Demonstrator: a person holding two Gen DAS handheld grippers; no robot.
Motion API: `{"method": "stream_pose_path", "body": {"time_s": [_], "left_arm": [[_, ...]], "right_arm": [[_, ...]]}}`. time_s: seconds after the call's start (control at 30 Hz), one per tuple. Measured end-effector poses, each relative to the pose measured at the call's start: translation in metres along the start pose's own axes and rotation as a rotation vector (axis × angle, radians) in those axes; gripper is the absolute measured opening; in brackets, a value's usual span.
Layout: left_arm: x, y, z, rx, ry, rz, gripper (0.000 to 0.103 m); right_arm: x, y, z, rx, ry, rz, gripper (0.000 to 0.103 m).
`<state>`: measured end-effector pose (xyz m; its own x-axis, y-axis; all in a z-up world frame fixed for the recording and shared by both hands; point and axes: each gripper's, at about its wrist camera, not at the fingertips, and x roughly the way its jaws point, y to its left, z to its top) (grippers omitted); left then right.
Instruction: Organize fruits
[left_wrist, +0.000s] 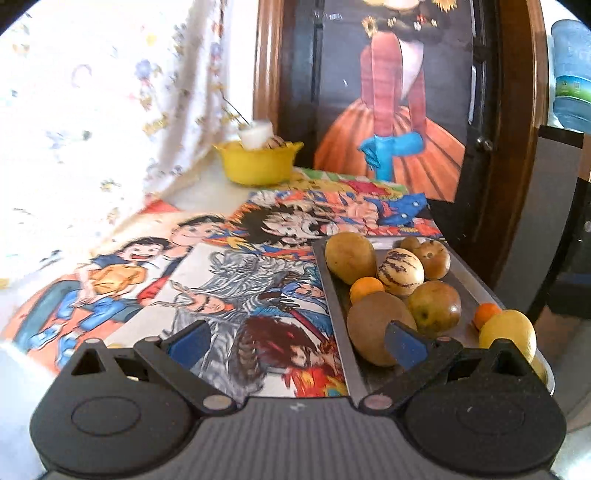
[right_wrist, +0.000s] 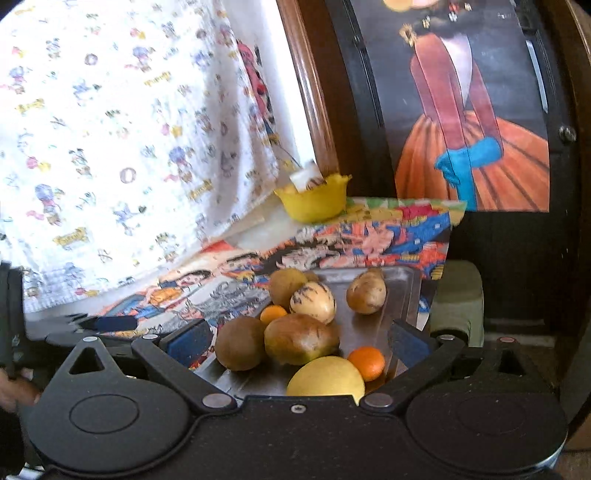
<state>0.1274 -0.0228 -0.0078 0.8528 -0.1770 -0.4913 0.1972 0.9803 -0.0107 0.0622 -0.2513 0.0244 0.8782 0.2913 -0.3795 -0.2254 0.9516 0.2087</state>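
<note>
Right wrist view first: right gripper (right_wrist: 297, 341) spread wide, nothing pinched, blue pads either side of the near fruit. Just ahead and slightly low between the fingers, a smooth yellow lemon (right_wrist: 325, 376), long axis roughly across the gap; touching it on the right, a small glossy orange (right_wrist: 366, 363). Beyond, a matte brown kiwi (right_wrist: 240, 342) beside a blotchy green-brown mango (right_wrist: 301, 338), then a striped cream melon pear (right_wrist: 312, 302), all on the dull metal tray (right_wrist: 400, 291). Farther off, a scalloped yellow plastic bowl (right_wrist: 313, 201) on the printed paper cover.

Left wrist view: left gripper (left_wrist: 297, 343) also wide and empty, aimed left of the tray, so likely the worse placed; right hand judged nearer the lemon.
</note>
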Motion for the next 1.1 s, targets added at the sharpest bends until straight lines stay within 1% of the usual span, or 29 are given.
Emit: {"method": "stream_pose_path", "body": {"time_s": [0.13,0.33,0.47,0.73,0.97,1.1], "left_arm": [[-0.028,-0.016,-0.013,0.001,-0.045,0.049,0.102],[-0.060,-0.028,-0.029,0.012,-0.057,0.078,0.102],[-0.076,-0.031,-0.034,0.007,-0.063,0.076,0.102],[-0.095,-0.035,-0.050,0.003,-0.052,0.062,0.102],[-0.105,-0.032,-0.064,-0.001,-0.038,0.087,0.102],[-0.109,-0.029,-0.069,-0.007,-0.044,0.101,0.102]], "right_arm": [[-0.015,-0.003,-0.003,0.005,-0.026,0.007,0.102],[-0.041,0.006,-0.022,0.005,-0.045,0.019,0.102],[-0.054,0.016,-0.033,-0.037,-0.035,0.009,0.102],[-0.067,0.035,-0.046,-0.085,-0.021,-0.009,0.102],[-0.073,0.046,-0.052,-0.114,-0.028,-0.034,0.102],[-0.072,0.049,-0.056,-0.120,-0.031,-0.054,0.102]]}}
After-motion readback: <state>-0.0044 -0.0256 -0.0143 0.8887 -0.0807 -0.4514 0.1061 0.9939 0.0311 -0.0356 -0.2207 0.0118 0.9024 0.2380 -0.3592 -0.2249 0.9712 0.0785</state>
